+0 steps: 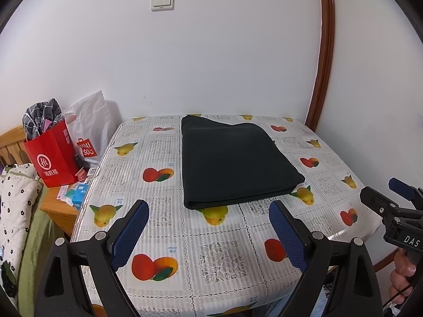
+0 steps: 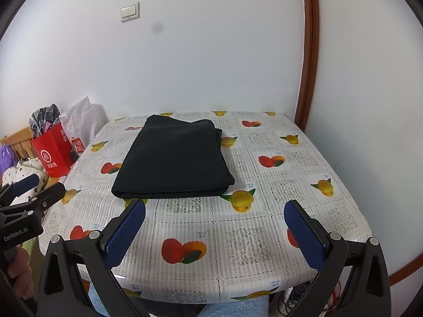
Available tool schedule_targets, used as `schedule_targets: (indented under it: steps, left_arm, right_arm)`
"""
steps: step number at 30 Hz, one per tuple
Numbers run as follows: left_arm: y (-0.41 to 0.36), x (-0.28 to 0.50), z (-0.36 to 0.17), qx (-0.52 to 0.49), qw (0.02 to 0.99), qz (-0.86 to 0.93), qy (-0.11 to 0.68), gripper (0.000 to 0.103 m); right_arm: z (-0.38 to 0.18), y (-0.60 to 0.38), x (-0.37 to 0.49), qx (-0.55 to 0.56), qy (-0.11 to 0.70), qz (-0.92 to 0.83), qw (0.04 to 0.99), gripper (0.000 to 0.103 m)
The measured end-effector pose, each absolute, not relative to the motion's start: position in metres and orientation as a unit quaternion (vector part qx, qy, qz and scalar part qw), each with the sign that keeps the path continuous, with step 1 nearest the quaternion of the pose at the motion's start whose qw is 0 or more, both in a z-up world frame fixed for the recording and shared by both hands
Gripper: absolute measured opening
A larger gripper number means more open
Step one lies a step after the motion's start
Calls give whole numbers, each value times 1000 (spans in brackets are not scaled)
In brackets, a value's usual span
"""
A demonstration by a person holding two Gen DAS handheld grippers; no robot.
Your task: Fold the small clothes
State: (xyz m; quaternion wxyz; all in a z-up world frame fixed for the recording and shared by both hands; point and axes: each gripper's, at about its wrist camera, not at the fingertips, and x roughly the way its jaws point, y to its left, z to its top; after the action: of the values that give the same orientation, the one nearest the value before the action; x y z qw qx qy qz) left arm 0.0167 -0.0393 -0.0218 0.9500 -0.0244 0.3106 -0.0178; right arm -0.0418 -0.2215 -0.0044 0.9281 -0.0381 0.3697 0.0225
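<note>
From the left wrist, the left gripper (image 1: pixel 208 216) is hovering over the bench's (image 1: pixel 238 259) near edge, fingers (image 1: pixel 130 233) spread wide and gripping nothing; bare fruit-print cover is lying open on both sides of the folded black garment (image 1: pixel 235 161), which is sitting ahead of the fingertips, apart from them. A red bag (image 1: pixel 54 155) and a "MINISO" bag (image 1: pixel 86 148) are standing left; "DAS" is showing on the right gripper (image 1: pixel 388 195). From the right wrist, the right gripper (image 2: pixel 214 214) is likewise released, the garment (image 2: pixel 174 161) lying ahead-left, just beyond its left finger (image 2: pixel 124 233). "GenRobot.AI" is reading on the left gripper (image 2: pixel 34 192).
</note>
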Motion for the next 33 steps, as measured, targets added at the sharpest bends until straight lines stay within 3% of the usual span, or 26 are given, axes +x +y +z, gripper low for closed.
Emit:
schedule_targets:
  steps: [33]
  left_arm:
    - [-31, 17, -23, -35, 948, -4, 317, 92]
  right_arm:
    - [-5, -224, -43, -46, 369, 5, 928, 103]
